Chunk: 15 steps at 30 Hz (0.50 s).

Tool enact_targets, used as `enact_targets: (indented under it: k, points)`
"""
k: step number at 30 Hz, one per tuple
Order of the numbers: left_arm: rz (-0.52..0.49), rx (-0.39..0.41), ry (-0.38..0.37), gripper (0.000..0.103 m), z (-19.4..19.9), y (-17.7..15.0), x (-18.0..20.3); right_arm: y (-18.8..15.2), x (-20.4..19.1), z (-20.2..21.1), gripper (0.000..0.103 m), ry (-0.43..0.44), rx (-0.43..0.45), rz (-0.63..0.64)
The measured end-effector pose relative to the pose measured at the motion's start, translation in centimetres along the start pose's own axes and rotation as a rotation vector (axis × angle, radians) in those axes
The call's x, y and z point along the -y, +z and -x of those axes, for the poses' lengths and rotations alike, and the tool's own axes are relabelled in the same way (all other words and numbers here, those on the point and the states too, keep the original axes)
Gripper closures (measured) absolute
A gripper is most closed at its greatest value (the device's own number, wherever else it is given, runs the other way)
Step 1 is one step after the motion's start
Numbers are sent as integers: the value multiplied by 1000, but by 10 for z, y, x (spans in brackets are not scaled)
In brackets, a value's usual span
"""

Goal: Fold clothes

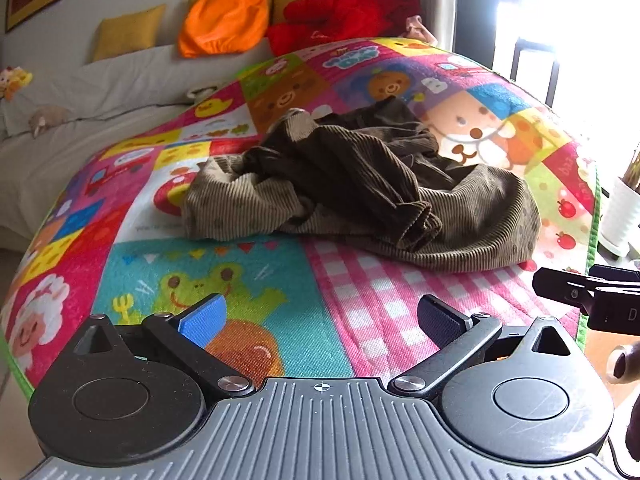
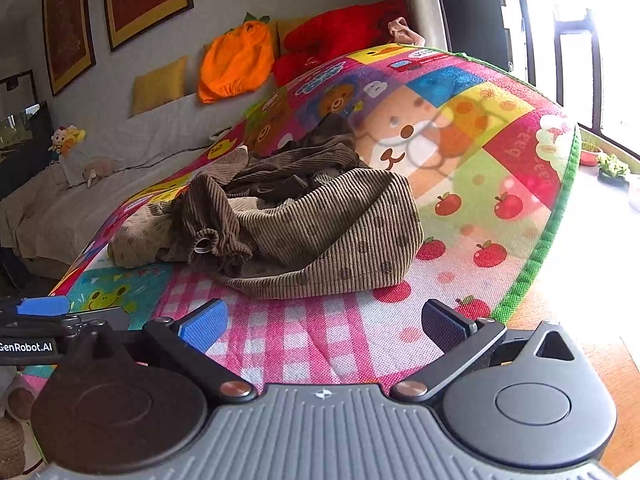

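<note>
brown corduroy garment [image 1: 360, 188], bunched in a loose heap, sits on the middle of the bright cartoon-patterned play mat [image 1: 208, 280], ahead of both my tools and touching neither. i judge it soft but fairly thick, with some weight and a ribbed surface that should not slip between the pads; it will flop rather than hold shape. i cannot tell what kind of garment it is while it is crumpled. the lighter tan hem [image 2: 320, 284] on the near right edge lies flat on the mat and looks like the easiest place to pinch; a gathered cuff [image 2: 208, 240] sits near left of it.

my left gripper [image 1: 320, 318] hovers over the near mat with jaws wide apart and empty. my right gripper [image 2: 324, 322] is the same, jaws spread, nothing held.

the mat looks woven and grippy, so dragging cloth may catch. at the far side are a grey sofa [image 1: 100, 92], an orange pumpkin cushion [image 1: 224, 20] and a red plush toy [image 1: 340, 16]; bright windows glare at far right.
</note>
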<state>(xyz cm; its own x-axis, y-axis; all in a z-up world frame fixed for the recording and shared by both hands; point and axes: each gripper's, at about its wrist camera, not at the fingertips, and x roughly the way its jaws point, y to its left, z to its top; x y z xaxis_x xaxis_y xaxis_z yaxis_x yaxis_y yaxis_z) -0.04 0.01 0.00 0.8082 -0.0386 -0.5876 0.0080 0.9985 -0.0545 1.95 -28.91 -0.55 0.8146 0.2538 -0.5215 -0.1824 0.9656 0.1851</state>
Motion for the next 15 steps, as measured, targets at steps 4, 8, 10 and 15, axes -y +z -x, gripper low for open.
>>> enact_targets:
  k: [4,8,10,15]
  points:
    - [-12,10,-6,0,1,-1,0,-1,2,-2,0,3,-22,-4]
    - [-23,13,-7,0,3,-1,0,-2,-6,0,0,-15,-14,32]
    - [-24,11,-5,0,3,0,1,-4,-7,-1,0,-17,-6,31]
    - [-17,6,-3,0,2,1,-1,-4,-6,-2,0,-13,-11,29]
